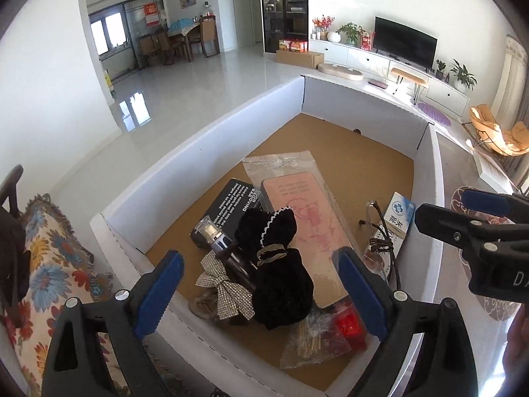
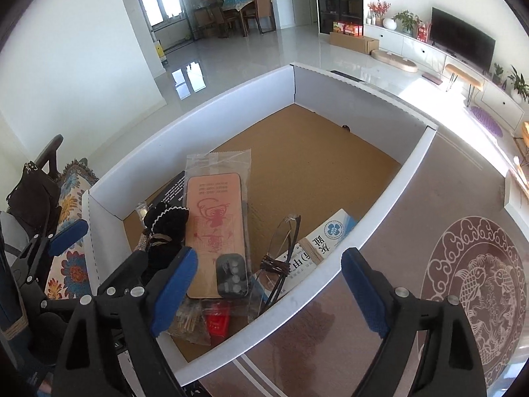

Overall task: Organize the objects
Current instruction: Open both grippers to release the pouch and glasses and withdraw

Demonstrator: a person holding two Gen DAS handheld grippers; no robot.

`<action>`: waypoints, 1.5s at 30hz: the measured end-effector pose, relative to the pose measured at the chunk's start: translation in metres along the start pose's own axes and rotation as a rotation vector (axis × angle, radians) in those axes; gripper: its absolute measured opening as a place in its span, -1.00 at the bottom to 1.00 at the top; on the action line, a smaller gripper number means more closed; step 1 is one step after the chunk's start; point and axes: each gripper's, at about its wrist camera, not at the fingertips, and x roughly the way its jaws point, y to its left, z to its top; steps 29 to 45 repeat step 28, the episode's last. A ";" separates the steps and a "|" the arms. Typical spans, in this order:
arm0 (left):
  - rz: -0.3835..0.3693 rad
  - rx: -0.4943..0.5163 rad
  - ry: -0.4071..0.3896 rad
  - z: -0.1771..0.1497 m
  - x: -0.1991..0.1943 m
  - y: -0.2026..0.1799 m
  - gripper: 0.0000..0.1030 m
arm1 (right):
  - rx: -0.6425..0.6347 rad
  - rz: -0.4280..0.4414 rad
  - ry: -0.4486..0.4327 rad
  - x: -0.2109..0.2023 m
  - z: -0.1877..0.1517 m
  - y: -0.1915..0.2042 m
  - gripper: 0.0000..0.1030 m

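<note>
White cardboard box (image 1: 205, 145), brown floor, fills centre frame in both wrist views. Contents bunched at the box's near end: pink phone case in clear bag (image 1: 310, 218) lying flat, centre; black velvet pouch (image 1: 281, 264) on its left edge; rhinestone bow (image 1: 224, 287) lower left of pouch; black printed carton (image 1: 228, 208) behind; folded glasses (image 2: 281, 258) beside a white medicine box (image 2: 327, 235) against the right wall; red item (image 2: 216, 322) and packet of small sticks (image 2: 190, 326) at the nearest wall.

Left gripper (image 1: 261, 297) over near end, fingers spread wide, nothing between the pads. Right gripper (image 2: 271, 294) straddles the box's right wall, fingers likewise wide, gripping nothing. Floral cushion (image 1: 49, 258) lower left.
</note>
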 end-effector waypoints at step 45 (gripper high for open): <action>-0.017 -0.082 -0.034 -0.004 0.001 0.004 0.86 | 0.024 -0.022 0.007 0.018 -0.003 -0.003 0.77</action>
